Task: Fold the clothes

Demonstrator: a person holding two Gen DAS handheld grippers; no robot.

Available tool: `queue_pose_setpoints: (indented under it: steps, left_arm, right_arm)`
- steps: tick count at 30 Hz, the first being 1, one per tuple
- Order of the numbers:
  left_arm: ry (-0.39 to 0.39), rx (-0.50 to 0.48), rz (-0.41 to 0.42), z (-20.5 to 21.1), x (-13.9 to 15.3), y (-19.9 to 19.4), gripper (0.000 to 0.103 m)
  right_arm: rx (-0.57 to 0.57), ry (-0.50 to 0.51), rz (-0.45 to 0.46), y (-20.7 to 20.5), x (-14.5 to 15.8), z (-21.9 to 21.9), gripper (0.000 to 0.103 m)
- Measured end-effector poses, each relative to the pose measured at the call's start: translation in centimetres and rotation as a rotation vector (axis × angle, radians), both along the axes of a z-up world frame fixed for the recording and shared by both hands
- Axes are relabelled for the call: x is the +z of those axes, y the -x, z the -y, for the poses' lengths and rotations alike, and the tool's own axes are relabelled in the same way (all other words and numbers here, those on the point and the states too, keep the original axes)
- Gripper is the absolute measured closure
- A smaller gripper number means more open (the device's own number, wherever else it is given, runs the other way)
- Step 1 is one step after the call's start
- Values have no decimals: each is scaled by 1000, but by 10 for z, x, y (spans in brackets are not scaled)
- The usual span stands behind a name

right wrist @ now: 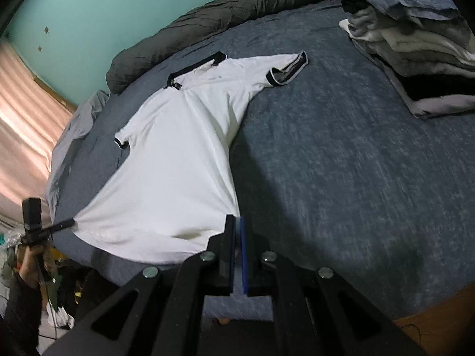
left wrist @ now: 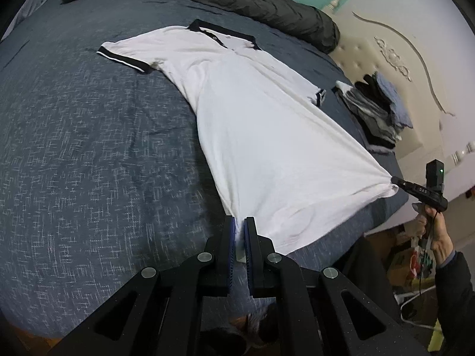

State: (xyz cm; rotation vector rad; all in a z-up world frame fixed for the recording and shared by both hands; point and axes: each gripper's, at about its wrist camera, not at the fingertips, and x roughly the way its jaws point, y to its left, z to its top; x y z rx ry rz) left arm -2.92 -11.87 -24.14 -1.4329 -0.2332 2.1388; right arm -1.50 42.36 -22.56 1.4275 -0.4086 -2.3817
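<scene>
The person is stretching the shirt (left wrist: pixel 252 124) flat on the bed (left wrist: pixel 89 148), collar toward the far edge. Both the left gripper (left wrist: pixel 240 231) and right gripper (right wrist: pixel 237 231) are clamping hem corners at the near edge (tension's probably smoothing wrinkles for folding).

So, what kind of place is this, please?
Most likely a home bedroom: the white polo shirt lies on a bed with a padded headboard, beside a stack of folded clothes.
</scene>
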Motion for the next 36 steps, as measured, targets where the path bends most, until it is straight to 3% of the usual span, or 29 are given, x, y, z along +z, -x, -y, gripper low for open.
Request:
queue_pose_setpoints:
  steps: [12,21,28,31,36]
  left_arm:
    - [77,-15,82,2,-35,-7,96]
    - [97,-13,67,17,-28,-11,96]
    - [109,5,105,26,-47,-10,96]
    - [75,17,158,28,-61,-7,95]
    - [43,60,175,33,-62,1,85]
  right_arm:
    - [20,-58,110,-18,-59,-1,100]
    - [27,-52,55,-17,-37,-3,100]
    - [36,-92,131,-22,-67,1,100]
    - [29,-91,150,-22,-78,0,100]
    - [13,-54,109,-16,-62,-2,96]
